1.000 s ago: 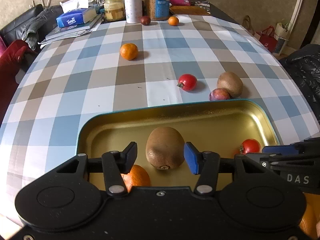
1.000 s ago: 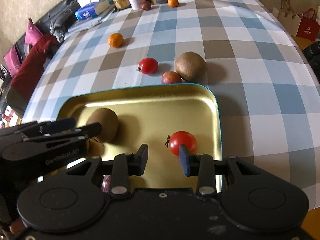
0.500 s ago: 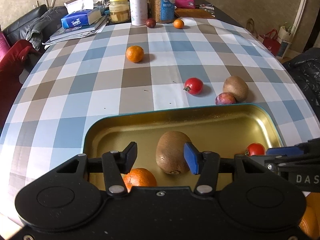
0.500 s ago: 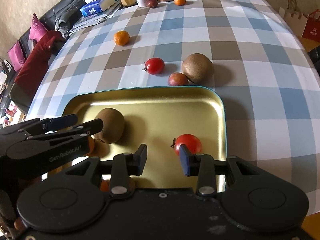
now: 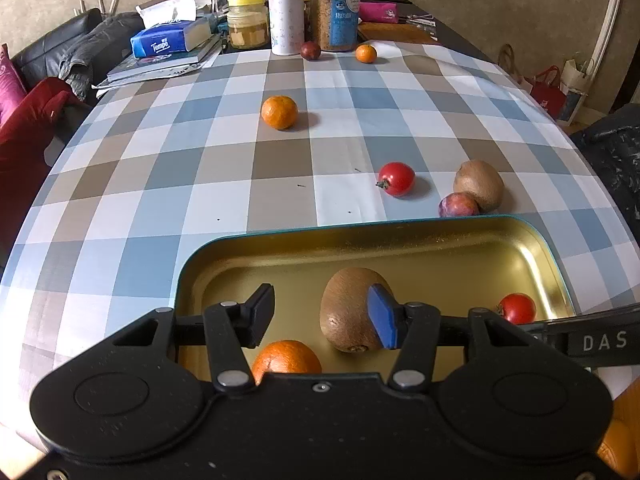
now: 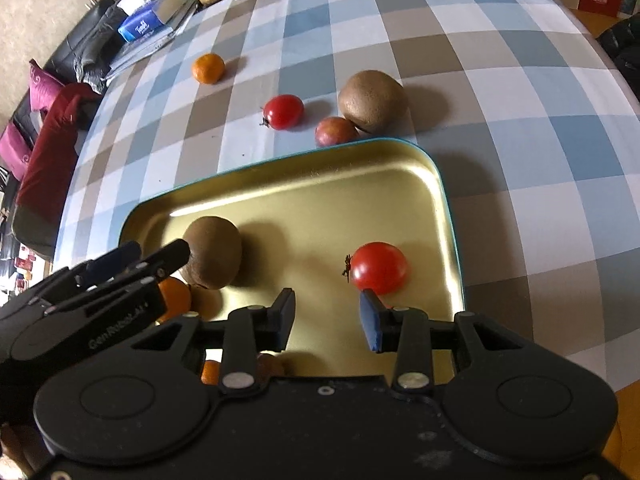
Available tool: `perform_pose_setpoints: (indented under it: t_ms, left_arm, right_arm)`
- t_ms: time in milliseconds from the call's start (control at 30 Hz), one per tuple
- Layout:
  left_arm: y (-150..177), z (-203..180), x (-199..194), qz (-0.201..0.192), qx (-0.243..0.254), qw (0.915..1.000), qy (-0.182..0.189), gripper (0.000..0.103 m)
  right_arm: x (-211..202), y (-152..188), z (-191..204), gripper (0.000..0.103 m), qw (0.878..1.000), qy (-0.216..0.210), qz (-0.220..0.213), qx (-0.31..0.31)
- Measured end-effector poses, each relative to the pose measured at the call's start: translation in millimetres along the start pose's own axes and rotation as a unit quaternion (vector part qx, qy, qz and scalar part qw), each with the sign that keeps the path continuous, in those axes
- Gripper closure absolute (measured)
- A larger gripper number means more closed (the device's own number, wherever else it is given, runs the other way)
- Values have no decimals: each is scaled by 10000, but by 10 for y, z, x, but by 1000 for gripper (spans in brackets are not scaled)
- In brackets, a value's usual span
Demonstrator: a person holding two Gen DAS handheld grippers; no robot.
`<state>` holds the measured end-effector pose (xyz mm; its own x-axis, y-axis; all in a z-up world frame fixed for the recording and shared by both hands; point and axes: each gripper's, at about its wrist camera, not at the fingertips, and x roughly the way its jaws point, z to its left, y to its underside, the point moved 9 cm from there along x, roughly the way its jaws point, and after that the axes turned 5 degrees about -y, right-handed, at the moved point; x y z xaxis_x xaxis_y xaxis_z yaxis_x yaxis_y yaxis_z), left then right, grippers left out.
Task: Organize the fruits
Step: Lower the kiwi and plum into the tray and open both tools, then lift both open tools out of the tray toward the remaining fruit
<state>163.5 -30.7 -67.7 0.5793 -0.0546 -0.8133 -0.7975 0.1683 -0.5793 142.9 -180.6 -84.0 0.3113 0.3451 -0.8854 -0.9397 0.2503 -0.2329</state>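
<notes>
Over the gold tray, the left gripper stands part-open and empty beside a kiwi, while the right gripper, narrowing, holds nothing near a tomato.

Left gripper: fills the lower part of the left wrist view, pitched steeply downward. Jaws part-open with a clear gap; black pad at frame left, blue pad at frame right. Nothing pressed between the pads. It also appears at the lower left of the right wrist view, fingers reaching toward frame centre.

Right gripper: lower centre of its own view, pitched steeply down. Jaws closing, gap narrow, nothing between the pads. Its finger enters the left wrist view at the right edge.
</notes>
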Motion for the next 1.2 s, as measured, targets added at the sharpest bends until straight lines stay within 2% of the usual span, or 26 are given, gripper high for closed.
perform_pose_setpoints:
  t_ms: [300,500,633,700,800,867,967,1033,1200]
  left_arm:
    - [-27,2,-21,-120,2,9999,-39,44]
    - [-49,9,-43,-201,12,9998,-67,44]
    - [-67,11,-68,-270,14,9996,-103,43]
    - [-84,19,-87,-355,20,9992,-170,37]
    - [-108,41,-117,-490,47,9982,-333,36]
    - [-120,54,-121,-517,60,9979,-380,36]
    - [-131,71,-103,-484,12,9982,-360,36]
    - [-139,81,-90,-465,-12,9982,-365,36]
    - [-157,102,-83,-487,-42,9979,-419,36]
  right_arm:
    - [-22,-15,16,67,9998,-110,-3,156]
    - [-139,-85,65,69,9993,-64,-368,-39]
    - [-154,-108,38,69,9991,-183,-311,245]
    - [-139,-105,10,69,9985,-246,-223,444]
    - [-135,-98,-28,69,9978,-229,-203,590]
    - [-142,-97,-11,69,9989,-152,-185,415]
    - [-176,-120,64,69,9993,135,-278,-220]
    - [-224,-149,48,69,9983,251,-514,-98]
    - [-234,-212,70,69,9991,-98,-409,-79]
